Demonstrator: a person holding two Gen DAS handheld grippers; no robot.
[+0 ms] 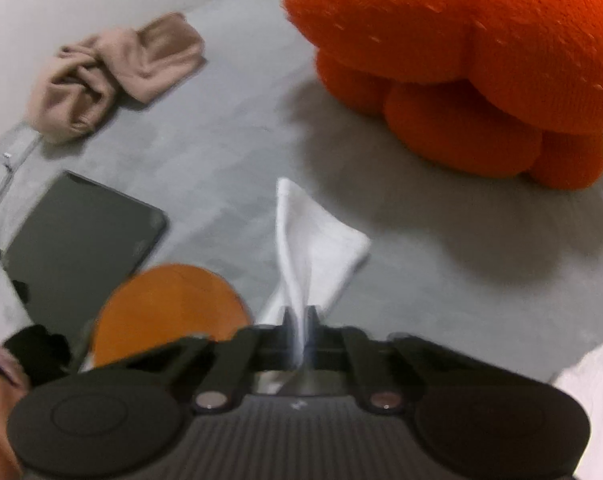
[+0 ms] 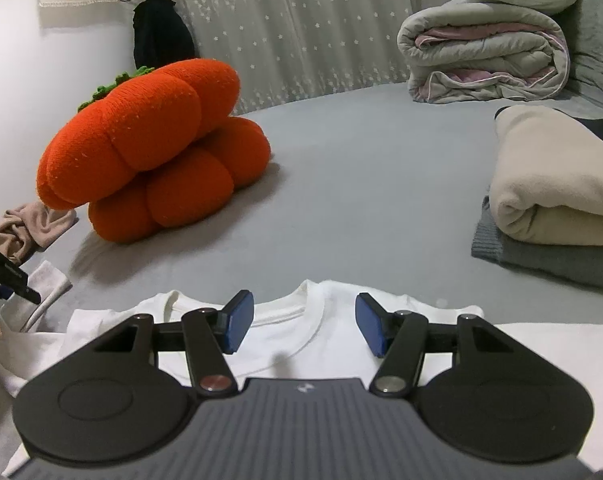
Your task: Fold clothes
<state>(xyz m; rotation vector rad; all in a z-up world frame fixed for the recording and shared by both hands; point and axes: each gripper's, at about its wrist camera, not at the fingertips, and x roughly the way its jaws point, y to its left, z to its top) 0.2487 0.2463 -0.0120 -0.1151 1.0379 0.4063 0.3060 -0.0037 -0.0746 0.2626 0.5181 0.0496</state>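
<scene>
Clenched on a white T-shirt (image 2: 297,336) sleeve, the left claw (image 1: 300,322) starts folding; right claw (image 2: 301,326) hovers released above its collar, beside two folded garments (image 2: 557,216).

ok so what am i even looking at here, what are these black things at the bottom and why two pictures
There is no robot here. A person holds a two-finger gripper in each hand, and each gripper carries a wide-angle camera looking forward along its fingers, which gives one picture per hand.

The left-hand picture shows the left gripper with its jaws shut on a fold of the white T-shirt, lifting it off the grey bed sheet. Nearby lie a beige crumpled garment, a dark tablet and an orange pumpkin-shaped cushion.

The right-hand picture shows the right gripper with its jaws open and holding nothing, above the shirt's collar. To the right sit a folded cream garment on a grey one, with a rolled duvet behind.
</scene>
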